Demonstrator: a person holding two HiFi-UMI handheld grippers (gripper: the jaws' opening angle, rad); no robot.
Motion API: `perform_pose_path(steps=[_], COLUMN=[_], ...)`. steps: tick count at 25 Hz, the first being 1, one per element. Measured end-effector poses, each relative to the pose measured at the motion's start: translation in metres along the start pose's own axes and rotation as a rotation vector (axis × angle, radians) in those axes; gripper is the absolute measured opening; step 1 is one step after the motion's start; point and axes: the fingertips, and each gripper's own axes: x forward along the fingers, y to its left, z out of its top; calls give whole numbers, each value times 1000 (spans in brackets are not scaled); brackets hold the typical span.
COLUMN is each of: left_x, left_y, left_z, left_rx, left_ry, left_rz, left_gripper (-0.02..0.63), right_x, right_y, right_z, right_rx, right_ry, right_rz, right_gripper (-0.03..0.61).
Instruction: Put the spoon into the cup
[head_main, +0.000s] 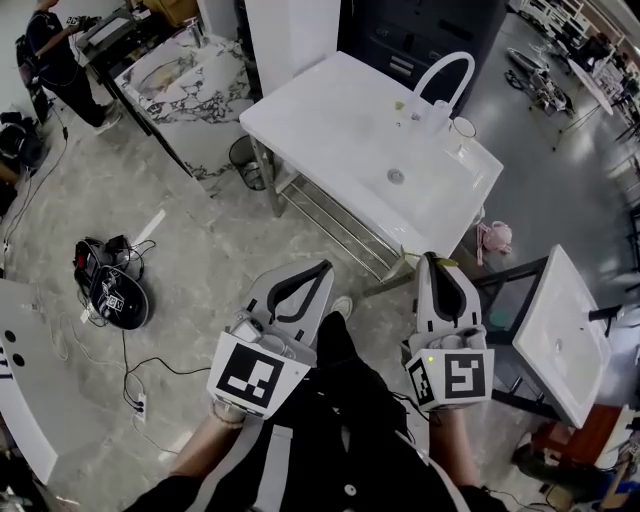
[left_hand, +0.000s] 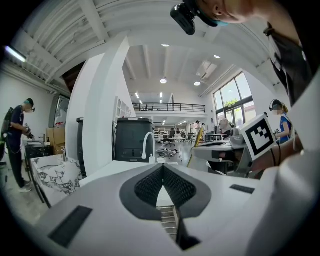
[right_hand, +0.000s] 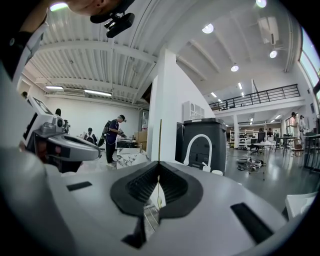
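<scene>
A white cup stands on the white sink table, right of the arched white faucet. My right gripper hovers in front of the table's near edge, shut on a thin yellowish spoon. In the right gripper view the spoon's handle sticks straight up from the closed pads of the right gripper, with the cup far ahead to the right. My left gripper is alongside, shut and empty; its pads meet in the left gripper view.
A marble-top table and a mesh bin stand left of the sink table. A second white sink is at the right. Cables and a device lie on the floor. A person works at the far left.
</scene>
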Motion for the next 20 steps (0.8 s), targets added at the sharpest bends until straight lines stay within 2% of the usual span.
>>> perform_pose_path(steps=[9,20], left_x=[82,181], left_y=[39,62], left_z=[14,35], left_rx=[-5,1], left_ry=[2,-5], left_rz=[13,-35], left_gripper=[-3,-3], right_x=[70,136], right_y=[-66,-143], right_z=[-5,14], right_rx=[17,10], right_ry=[35,7], right_rz=[-21,-74], right_gripper=[6,6])
